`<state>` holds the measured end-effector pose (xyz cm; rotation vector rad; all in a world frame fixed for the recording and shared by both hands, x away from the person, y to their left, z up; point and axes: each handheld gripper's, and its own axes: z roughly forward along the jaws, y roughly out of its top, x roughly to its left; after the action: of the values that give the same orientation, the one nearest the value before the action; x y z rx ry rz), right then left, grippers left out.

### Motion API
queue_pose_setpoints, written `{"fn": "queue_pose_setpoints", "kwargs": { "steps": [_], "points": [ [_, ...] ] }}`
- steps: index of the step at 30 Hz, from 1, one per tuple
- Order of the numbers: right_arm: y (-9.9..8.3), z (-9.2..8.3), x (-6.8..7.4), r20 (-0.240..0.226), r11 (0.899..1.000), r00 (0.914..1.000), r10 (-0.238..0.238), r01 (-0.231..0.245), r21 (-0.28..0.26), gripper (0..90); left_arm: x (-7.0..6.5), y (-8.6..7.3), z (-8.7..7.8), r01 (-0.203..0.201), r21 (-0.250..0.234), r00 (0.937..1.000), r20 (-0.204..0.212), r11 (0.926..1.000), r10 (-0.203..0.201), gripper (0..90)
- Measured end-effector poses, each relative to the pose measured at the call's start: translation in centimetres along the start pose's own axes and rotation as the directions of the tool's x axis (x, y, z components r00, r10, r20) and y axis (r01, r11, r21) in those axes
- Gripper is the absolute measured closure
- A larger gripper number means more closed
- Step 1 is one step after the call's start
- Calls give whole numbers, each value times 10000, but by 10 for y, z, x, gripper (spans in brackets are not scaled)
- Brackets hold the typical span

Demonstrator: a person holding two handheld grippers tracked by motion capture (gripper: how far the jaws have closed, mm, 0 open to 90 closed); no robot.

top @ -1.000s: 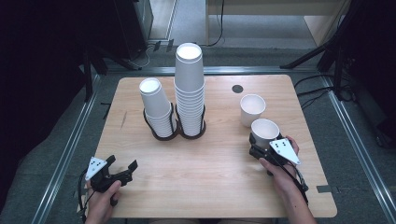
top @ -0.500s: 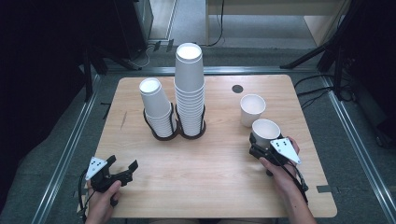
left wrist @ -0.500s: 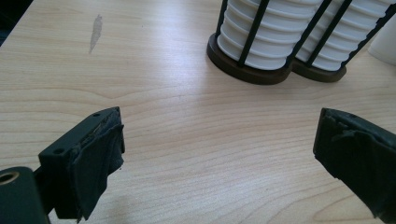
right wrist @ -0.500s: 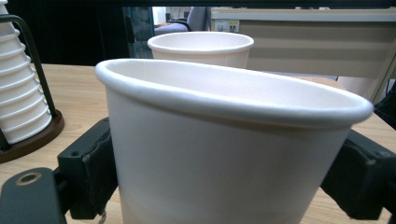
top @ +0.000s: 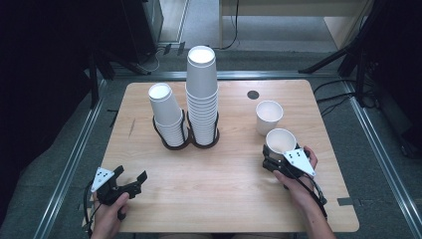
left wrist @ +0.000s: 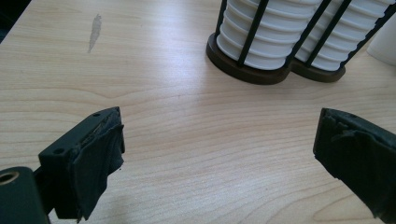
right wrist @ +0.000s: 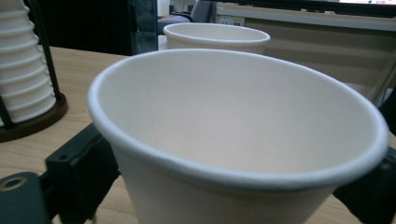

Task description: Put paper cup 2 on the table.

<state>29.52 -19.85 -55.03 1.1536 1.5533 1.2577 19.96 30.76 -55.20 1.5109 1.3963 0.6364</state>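
Your right gripper [top: 275, 160] has just been opening around the paper cup [top: 280, 141] – it stands on the desk [top: 224, 199] beside the second cup [top: 268, 115], released I think. Next, draw back straight. Your left gripper [top: 130, 180] is spread, empty.

Not my concern on this table

I see two stacks of white cups [top: 201, 94] in a dark twin holder [top: 185, 142] at centre frame, a lone cup [top: 268, 116] right of centre, and a black disc [top: 253, 94] on the wooden table [top: 214, 194].
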Motion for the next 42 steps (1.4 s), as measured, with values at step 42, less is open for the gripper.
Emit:
{"fn": "queue_pose_setpoints", "kwargs": {
  "steps": [42],
  "points": [
    [6,-75,-37,-589,9990,9972,-455,452,-55,0,-2,-1,0,-147,35,9998,-107,9999,147,22]
  ]
}}
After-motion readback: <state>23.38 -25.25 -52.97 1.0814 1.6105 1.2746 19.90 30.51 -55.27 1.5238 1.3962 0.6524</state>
